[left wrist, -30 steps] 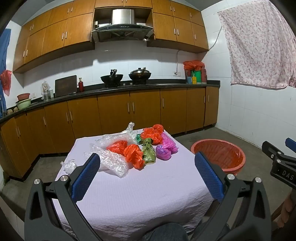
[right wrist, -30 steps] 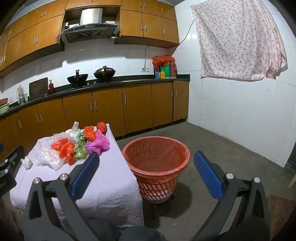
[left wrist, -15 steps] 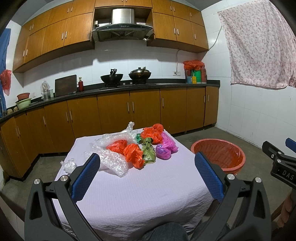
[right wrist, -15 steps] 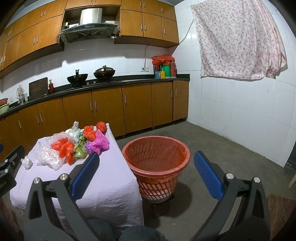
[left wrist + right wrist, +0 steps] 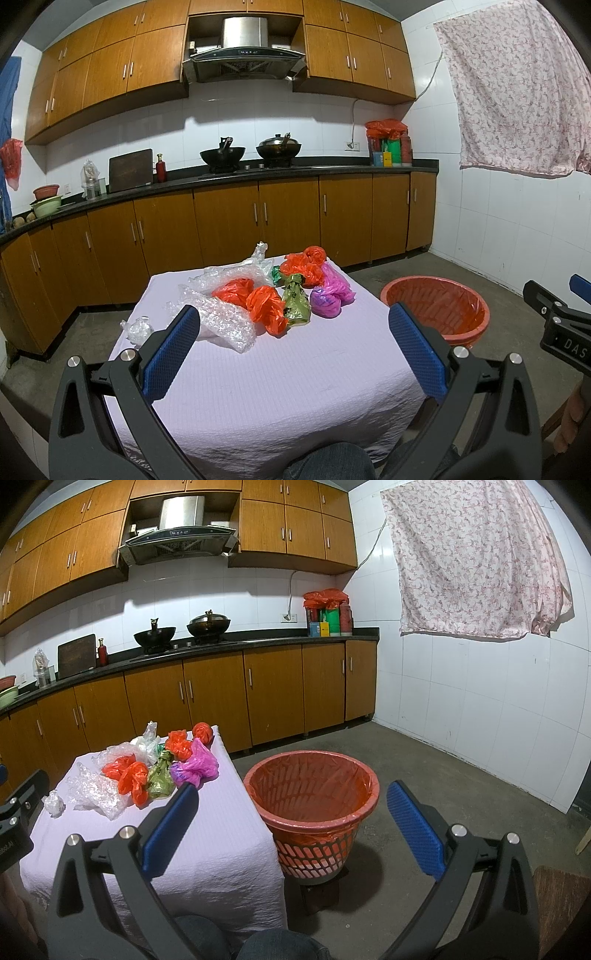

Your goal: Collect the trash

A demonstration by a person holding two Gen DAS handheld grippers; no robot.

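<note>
So the biggest thing here is the square surface covered in a pale lilac quilted cloth (image 5: 280, 376), with the round red plastic basket lined with a red bag (image 5: 312, 805) standing on the floor just beside its right edge. The basket looks to have nothing in it but the liner.

All the trash sits bunched toward the far half of the surface. Largest piece is the crumpled clear bubble wrap sheet (image 5: 221, 317) on the left of the pile. Next to it are two scrunched orange-red plastic bags (image 5: 258, 301), then a knotted olive-green plastic bag (image 5: 295, 302), then a magenta-and-purple plastic bag (image 5: 330, 295) on the right. Behind those there's another orange-red bag bundle (image 5: 304, 264) and a clear plastic bag (image 5: 258, 260) at the far edge. A little wad of clear plastic (image 5: 136, 328) lies on its own near the left edge, apart from the rest.

Left tongs (image 5: 293, 343) are spread wide, nothing between the blue pads, hovering over the near side of the surface. Right tongs (image 5: 291, 821) are also spread wide with nothing in them, pointed at the basket.
</note>
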